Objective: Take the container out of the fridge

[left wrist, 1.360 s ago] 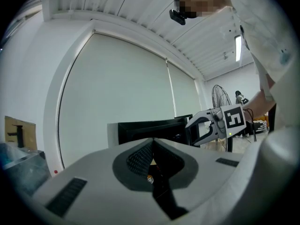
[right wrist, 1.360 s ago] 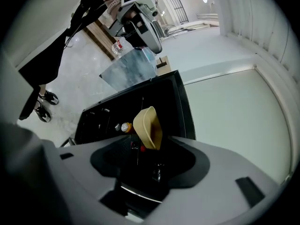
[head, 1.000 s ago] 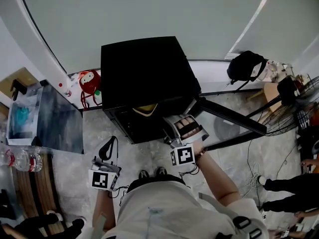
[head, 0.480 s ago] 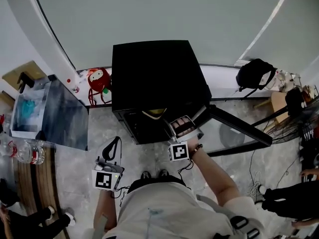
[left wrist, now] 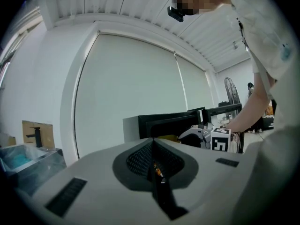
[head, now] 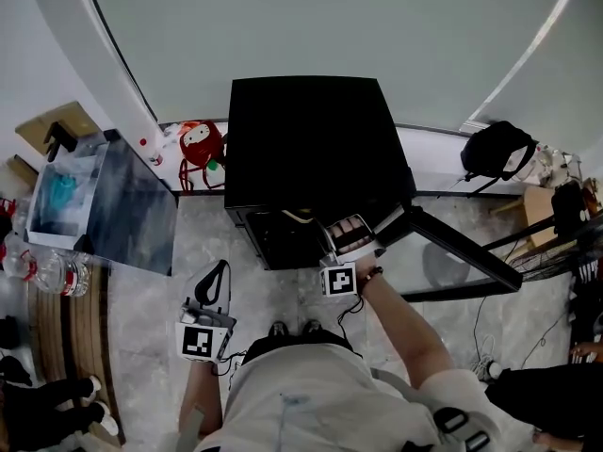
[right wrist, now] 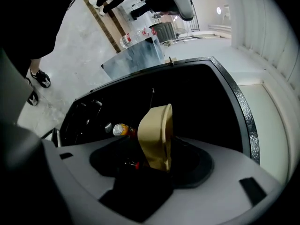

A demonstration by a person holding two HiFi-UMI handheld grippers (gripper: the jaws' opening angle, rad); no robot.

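A small black fridge (head: 316,135) stands on the floor with its door (head: 457,252) swung open to the right. My right gripper (head: 341,236) reaches into its opening, on its side. A beige container (right wrist: 157,130) stands edge-on between the jaws, and my right gripper (right wrist: 154,159) is shut on it. From the head view only a sliver of the container (head: 300,217) shows at the fridge mouth. My left gripper (head: 209,288) hangs low by my left side, away from the fridge, shut with nothing in it (left wrist: 153,159).
A yellow can (right wrist: 121,129) lies inside the fridge beside the container. A glass-topped stand (head: 132,217) and water bottle (head: 47,273) are at left, a red bag (head: 200,144) behind it. A black backpack (head: 495,149) and cables lie at right.
The head view has drifted, so the fridge sits further right in the picture. My right gripper has closed in on the fridge mouth, and less of the container shows. The left gripper has stayed put.
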